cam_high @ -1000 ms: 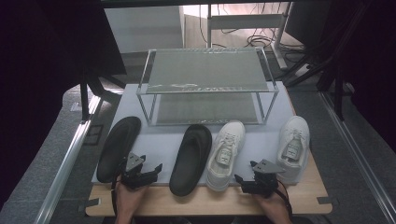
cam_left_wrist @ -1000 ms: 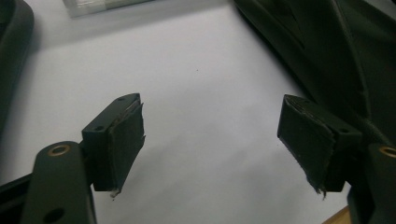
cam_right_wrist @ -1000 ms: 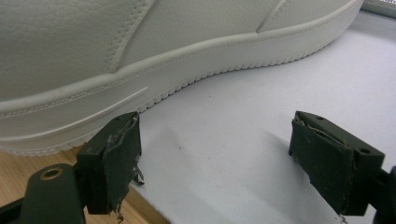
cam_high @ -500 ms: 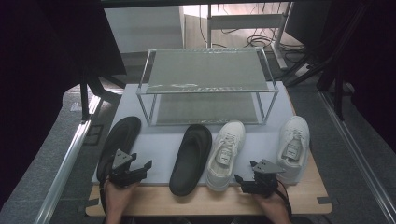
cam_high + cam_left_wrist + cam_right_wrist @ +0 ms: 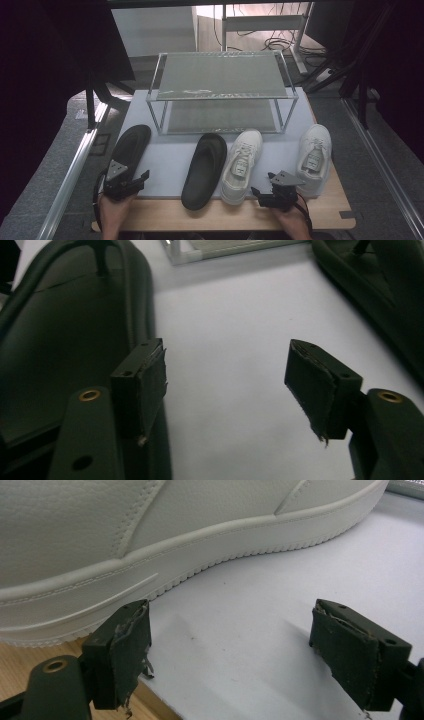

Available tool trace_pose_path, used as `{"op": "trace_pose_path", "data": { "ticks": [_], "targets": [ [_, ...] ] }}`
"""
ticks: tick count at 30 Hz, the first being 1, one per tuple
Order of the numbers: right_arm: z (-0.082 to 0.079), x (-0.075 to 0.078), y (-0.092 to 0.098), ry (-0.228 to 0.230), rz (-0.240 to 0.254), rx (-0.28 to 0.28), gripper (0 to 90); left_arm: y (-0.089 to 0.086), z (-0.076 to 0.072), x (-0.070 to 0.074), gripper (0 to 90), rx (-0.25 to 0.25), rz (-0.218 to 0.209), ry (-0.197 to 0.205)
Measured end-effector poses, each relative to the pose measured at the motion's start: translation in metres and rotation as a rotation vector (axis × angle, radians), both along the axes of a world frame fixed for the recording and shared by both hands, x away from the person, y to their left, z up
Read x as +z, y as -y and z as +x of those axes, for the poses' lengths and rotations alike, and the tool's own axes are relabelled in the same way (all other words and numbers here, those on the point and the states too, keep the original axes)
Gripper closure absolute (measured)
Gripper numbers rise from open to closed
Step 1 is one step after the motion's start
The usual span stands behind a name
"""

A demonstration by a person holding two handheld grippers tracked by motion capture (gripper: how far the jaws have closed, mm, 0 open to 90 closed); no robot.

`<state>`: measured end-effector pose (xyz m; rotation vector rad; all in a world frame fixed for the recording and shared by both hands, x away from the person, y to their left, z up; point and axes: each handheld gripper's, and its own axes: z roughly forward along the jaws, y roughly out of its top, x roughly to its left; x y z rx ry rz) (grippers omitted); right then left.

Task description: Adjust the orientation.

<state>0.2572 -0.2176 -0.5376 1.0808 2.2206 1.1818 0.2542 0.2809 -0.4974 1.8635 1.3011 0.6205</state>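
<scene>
Two hand-held grippers are hovering by shoes lined up in front of an empty two-shelf rack (image 5: 220, 82).

The left gripper (image 5: 227, 385) is sitting with jaws apart, just now closing a little, nothing between them; the black slipper (image 5: 65, 340) is lying just beside its left jaw. The right gripper (image 5: 235, 650) is standing wide open and empty, the white sneaker (image 5: 165, 535) just beyond its left jaw.

free: bare mat (image 5: 167, 160) between left black slipper (image 5: 131, 145) and middle slipper (image 5: 205, 167) | obstacles: rack (image 5: 220, 92) behind; white sneakers (image 5: 243, 162) crowd the right
</scene>
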Motion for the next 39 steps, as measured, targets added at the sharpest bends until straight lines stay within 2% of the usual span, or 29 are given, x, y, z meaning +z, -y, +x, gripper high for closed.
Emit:
{"op": "trace_pose_path", "data": {
  "ticks": [3, 9, 12, 22, 27, 34, 37, 38, 39],
  "targets": [
    [0.0, 0.0, 0.0, 0.001, -0.001, -0.001, 17.0, -0.005, 0.005, 0.002, 39.3, 0.009, 0.026, -0.005],
    [0.0, 0.0, 0.0, 0.0, -0.001, -0.001, 17.0, -0.014, 0.016, 0.007, 43.5, 0.035, 0.033, -0.017],
    [0.0, 0.0, 0.0, 0.001, -0.001, -0.001, 17.0, -0.017, 0.022, 0.009, 48.4, 0.04, 0.028, -0.025],
    [0.0, 0.0, 0.0, 0.0, -0.001, -0.001, 17.0, -0.026, 0.045, 0.013, 60.4, 0.038, 0.028, -0.069],
    [0.0, 0.0, 0.0, 0.0, -0.001, -0.001, 17.0, -0.026, 0.057, 0.01, 64.6, 0.039, 0.037, -0.111],
    [0.0, 0.0, 0.0, 0.0, 0.0, -0.001, 17.0, -0.027, 0.063, 0.006, 68.5, 0.038, 0.019, -0.132],
    [0.0, 0.0, 0.0, 0.0, 0.0, -0.001, 17.0, -0.024, 0.065, 0.004, 70.9, 0.044, 0.045, -0.135],
    [0.0, 0.0, 0.0, 0.0, 0.0, -0.001, 17.0, -0.023, 0.065, 0.004, 75.1, 0.046, 0.045, -0.134],
    [0.0, 0.0, 0.0, 0.0, 0.0, -0.001, 17.0, -0.023, 0.065, 0.004, 75.1, 0.045, 0.045, -0.138]
  ]
}}
